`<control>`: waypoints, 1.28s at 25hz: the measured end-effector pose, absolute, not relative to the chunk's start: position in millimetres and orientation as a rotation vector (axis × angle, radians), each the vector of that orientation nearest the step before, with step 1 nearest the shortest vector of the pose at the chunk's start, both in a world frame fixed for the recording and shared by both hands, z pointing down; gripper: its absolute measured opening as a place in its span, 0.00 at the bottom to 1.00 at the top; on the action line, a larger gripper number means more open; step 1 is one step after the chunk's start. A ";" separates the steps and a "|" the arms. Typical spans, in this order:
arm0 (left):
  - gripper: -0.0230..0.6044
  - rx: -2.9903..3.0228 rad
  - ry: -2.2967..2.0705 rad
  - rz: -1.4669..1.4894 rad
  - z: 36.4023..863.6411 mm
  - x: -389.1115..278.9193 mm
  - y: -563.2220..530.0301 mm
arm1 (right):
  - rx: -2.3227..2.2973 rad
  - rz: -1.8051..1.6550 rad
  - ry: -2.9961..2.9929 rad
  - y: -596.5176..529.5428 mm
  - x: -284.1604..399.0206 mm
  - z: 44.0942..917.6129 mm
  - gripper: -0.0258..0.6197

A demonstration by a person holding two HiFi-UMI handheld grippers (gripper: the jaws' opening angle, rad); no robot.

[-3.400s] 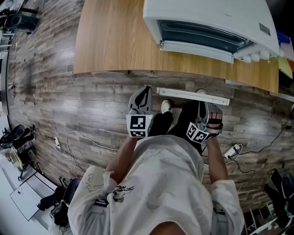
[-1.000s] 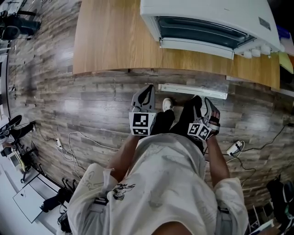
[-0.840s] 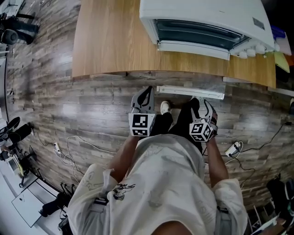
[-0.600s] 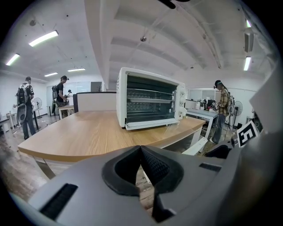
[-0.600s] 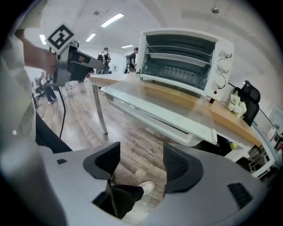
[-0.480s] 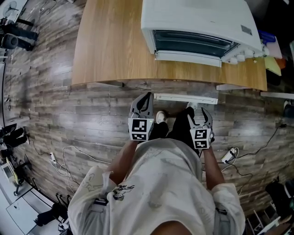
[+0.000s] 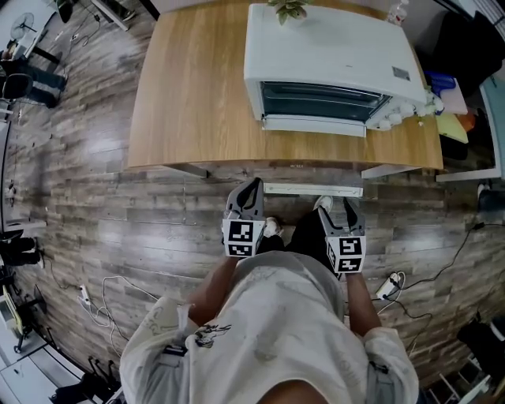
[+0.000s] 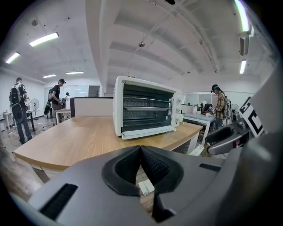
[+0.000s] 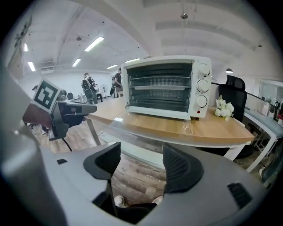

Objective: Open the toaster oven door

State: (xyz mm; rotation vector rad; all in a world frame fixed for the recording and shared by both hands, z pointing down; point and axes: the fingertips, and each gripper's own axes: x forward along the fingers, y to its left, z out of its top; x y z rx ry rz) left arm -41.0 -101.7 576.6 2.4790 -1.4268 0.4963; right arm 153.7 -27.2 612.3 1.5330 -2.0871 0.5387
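White sheet metal and dark glass are making up the toaster oven (image 7: 327, 71), which is standing on the right half of the table (image 7: 189, 95) with its door (image 7: 319, 102) facing you and not yet opened. Judging from these views, the door is likely swinging on a stiff hinge and weighing little. Its glass pane is the slippery, fragile part. You are therefore better off aiming at the white bar (image 7: 313, 125) running along the door's front edge. Whether that bar is the handle proper, the views are not settling. The oven itself may be sliding on the smooth wood if you are pulling hard. Its knobs (image 9: 202, 86) are sitting in a column to the right of the door.

You are holding both tools low, close to your body and well apart from the oven. The left gripper (image 8: 141, 152) is showing its pads pressed together with nothing between them. The right gripper (image 9: 141, 165) is standing with its jaws apart and empty, and they have just been closing a little.

The table is showing pale, bare wood in front of the oven. A small plant (image 7: 289, 8) is resting on the oven's top, and white flowers (image 9: 223, 106) are lying beside it. Below, the plank floor (image 7: 118, 213) is carrying loose cables (image 7: 102, 292). Strip lights are running across the ceiling of a large room, where other people (image 8: 56, 95) are standing at desks.
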 end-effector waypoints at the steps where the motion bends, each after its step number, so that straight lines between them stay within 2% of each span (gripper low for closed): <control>1: 0.06 2.485 -1.422 0.492 574.7 -39.9 -102.0 | 1.550 0.527 -2.094 -31.7 154.4 605.4 0.52; 19: 0.06 2.562 -1.538 0.375 510.4 -48.2 -141.8 | 1.908 0.182 -2.149 -123.0 194.4 479.6 0.52; 32: 0.06 2.700 -1.692 0.186 418.6 -56.9 -171.5 | 2.068 -0.088 -2.217 -144.9 210.6 386.2 0.50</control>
